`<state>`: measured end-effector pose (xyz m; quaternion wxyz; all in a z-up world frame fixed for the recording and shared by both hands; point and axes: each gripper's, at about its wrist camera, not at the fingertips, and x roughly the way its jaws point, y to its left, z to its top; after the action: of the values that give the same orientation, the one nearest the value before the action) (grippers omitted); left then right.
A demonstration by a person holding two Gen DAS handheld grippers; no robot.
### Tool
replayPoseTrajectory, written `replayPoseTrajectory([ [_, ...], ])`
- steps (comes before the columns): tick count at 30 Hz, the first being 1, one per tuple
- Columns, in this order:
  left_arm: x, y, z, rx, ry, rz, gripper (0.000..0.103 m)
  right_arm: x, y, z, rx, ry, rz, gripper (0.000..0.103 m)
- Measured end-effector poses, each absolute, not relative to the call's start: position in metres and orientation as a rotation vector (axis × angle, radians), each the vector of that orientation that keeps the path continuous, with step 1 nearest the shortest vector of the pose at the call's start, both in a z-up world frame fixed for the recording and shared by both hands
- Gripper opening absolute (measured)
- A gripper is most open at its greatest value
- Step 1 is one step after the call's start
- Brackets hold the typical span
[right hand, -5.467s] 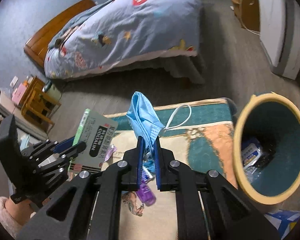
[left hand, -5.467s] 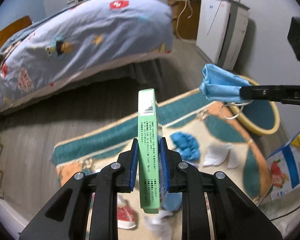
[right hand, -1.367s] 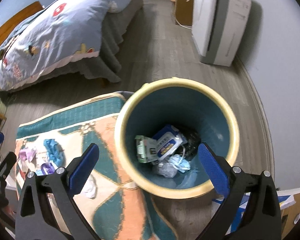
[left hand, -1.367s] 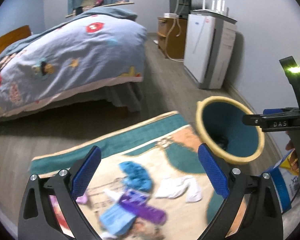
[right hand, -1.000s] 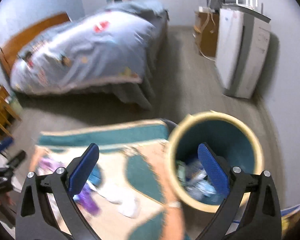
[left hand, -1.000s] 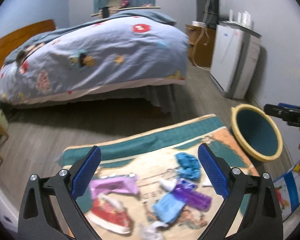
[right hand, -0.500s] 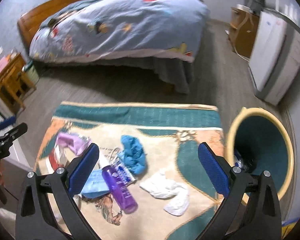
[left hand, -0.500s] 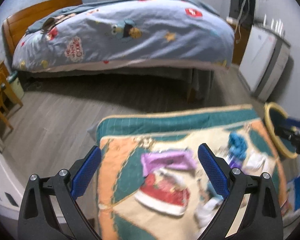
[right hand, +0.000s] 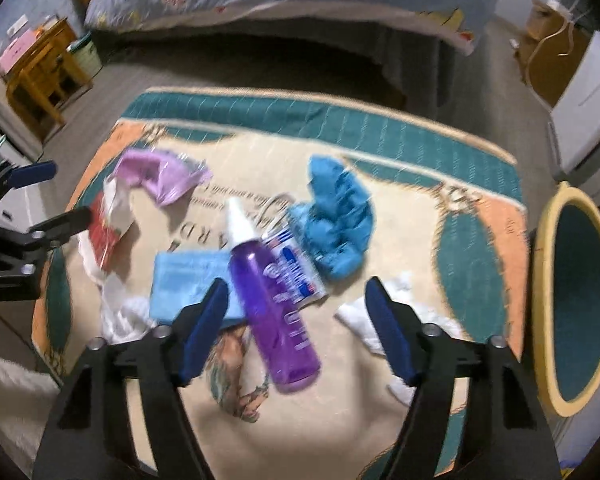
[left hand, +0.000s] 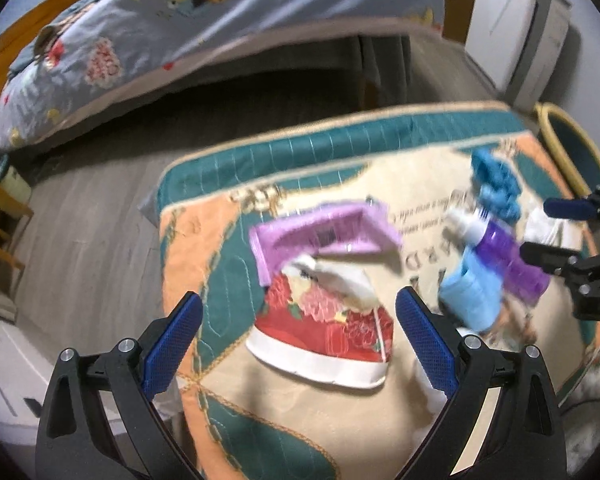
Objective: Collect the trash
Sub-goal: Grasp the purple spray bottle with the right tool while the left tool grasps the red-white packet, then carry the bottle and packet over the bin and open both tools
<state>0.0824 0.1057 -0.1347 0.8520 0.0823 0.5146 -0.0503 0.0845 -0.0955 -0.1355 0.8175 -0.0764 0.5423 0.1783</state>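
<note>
Left wrist view: left gripper (left hand: 296, 332) spread wide, empty, hanging over red box (left hand: 324, 336) on rug (left hand: 204, 256). Pink wrapper (left hand: 320, 236) just behind the box, white tissue (left hand: 336, 280) on top. Bin (left hand: 572, 148) at far right edge, well apart.

Right wrist view: right gripper (right hand: 296, 332) closing, not yet pressing anything, purple bottle (right hand: 272, 312) lying between the fingers. Blue packet (right hand: 188, 280), white tube (right hand: 296, 268), blue rag (right hand: 336, 224), crumpled tissue (right hand: 388, 316) near it. Bin (right hand: 540, 280) to the right, contents out of sight.

Far from finished by the look of it: most litter still on the rug, next two picks only lined up.
</note>
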Motion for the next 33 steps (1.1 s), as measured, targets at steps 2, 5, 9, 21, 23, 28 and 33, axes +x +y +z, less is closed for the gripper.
replayPoseTrajectory([
  [2, 0.084, 0.103, -0.141, 0.182, 1.104, -0.114, 0.096, 0.083, -0.091, -0.14, -0.176, 1.176, 0.409, 0.057],
  [5, 0.089, 0.097, -0.154, 0.203, 1.155, -0.11, 0.095, 0.083, -0.086, -0.147, -0.203, 1.202, 0.428, 0.052],
  [9, 0.093, 0.091, -0.161, 0.185, 1.199, -0.146, 0.081, 0.087, -0.084, -0.157, -0.213, 1.232, 0.424, 0.051],
  [21, 0.087, 0.082, -0.148, 0.21, 1.186, -0.176, 0.031, 0.082, -0.08, -0.154, -0.248, 1.229, 0.43, 0.033],
  [23, 0.085, 0.084, -0.142, 0.196, 1.179, -0.182, 0.024, 0.08, -0.084, -0.147, -0.235, 1.214, 0.426, 0.033],
  [28, 0.077, 0.086, -0.124, 0.162, 1.146, -0.186, 0.018, 0.078, -0.098, -0.126, -0.176, 1.173, 0.41, 0.032],
  [33, 0.076, 0.09, -0.106, 0.115, 1.106, -0.197, 0.016, 0.078, -0.112, -0.106, -0.112, 1.142, 0.394, 0.032],
])
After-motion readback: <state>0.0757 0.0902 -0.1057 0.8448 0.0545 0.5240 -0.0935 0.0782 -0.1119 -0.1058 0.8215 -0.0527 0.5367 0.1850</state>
